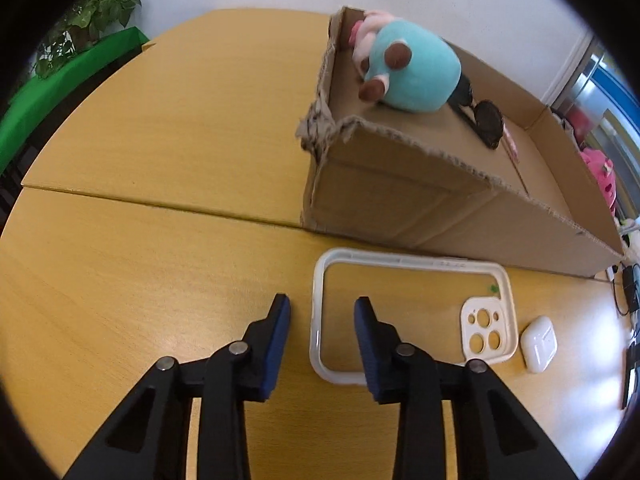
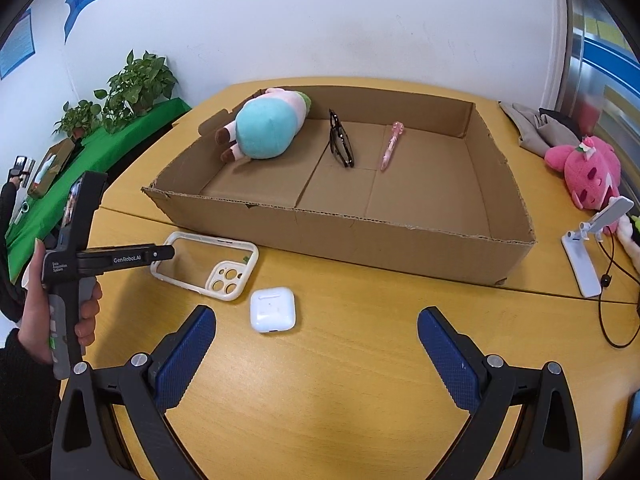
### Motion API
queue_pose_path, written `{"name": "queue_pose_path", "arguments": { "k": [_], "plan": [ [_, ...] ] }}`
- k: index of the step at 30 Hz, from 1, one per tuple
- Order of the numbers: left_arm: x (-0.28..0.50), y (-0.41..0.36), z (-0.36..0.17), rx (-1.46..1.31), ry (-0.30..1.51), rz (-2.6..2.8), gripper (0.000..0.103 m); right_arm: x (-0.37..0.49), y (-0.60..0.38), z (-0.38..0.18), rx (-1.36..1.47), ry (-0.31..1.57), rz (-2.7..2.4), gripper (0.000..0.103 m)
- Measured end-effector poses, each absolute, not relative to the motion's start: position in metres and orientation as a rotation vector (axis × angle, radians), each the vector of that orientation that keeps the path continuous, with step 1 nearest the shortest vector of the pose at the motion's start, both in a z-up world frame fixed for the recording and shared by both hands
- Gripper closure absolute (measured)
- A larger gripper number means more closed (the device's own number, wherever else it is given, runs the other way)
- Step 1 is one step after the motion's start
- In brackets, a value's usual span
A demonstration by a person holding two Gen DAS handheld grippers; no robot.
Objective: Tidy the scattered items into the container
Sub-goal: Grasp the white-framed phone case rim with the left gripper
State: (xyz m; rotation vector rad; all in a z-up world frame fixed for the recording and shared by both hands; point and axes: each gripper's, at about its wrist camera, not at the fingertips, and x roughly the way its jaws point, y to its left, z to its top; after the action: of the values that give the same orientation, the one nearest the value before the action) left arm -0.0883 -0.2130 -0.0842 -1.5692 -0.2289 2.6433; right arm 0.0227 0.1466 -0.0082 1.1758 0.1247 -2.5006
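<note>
A cream phone case (image 1: 412,266) lies flat on the wooden table, just in front of the cardboard box (image 1: 400,196). My left gripper (image 1: 322,312) points down over the case's left end. Its jaws straddle the rim with a gap on each side, so the pads do not press on it. In the right wrist view a hand holds the left gripper (image 2: 166,254) over the phone case (image 2: 240,276). A white earbud case (image 2: 273,310) sits just ahead of my right gripper (image 2: 316,320), which is wide open and holds nothing. The box (image 2: 400,240) holds a teal plush (image 2: 266,130), sunglasses (image 2: 340,140) and a pink pen (image 2: 390,146).
A pink plush (image 2: 584,172), grey cloth (image 2: 536,124), a white phone stand (image 2: 588,248) and a black cable (image 2: 612,280) lie right of the box. Potted plants (image 2: 136,84) on a green cloth stand beyond the table's left edge.
</note>
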Motion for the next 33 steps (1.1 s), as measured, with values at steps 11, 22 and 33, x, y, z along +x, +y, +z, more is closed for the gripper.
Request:
{"name": "queue_pose_path", "arguments": {
  "k": [11, 22, 33],
  "plan": [
    [-0.079, -0.211, -0.086, -1.557, -0.156, 2.641, 0.095, 0.002, 0.113, -0.027, 1.171, 0.092, -2.44, 0.002],
    [-0.084, -0.211, -0.086, -1.555, -0.141, 2.617, 0.095, -0.043, 0.048, -0.075, 1.273, 0.074, -2.358, 0.015],
    [-0.086, -0.208, -0.088, -1.541, -0.132, 2.621, 0.095, -0.047, 0.032, -0.096, 1.347, 0.201, -2.317, 0.082]
  ]
}}
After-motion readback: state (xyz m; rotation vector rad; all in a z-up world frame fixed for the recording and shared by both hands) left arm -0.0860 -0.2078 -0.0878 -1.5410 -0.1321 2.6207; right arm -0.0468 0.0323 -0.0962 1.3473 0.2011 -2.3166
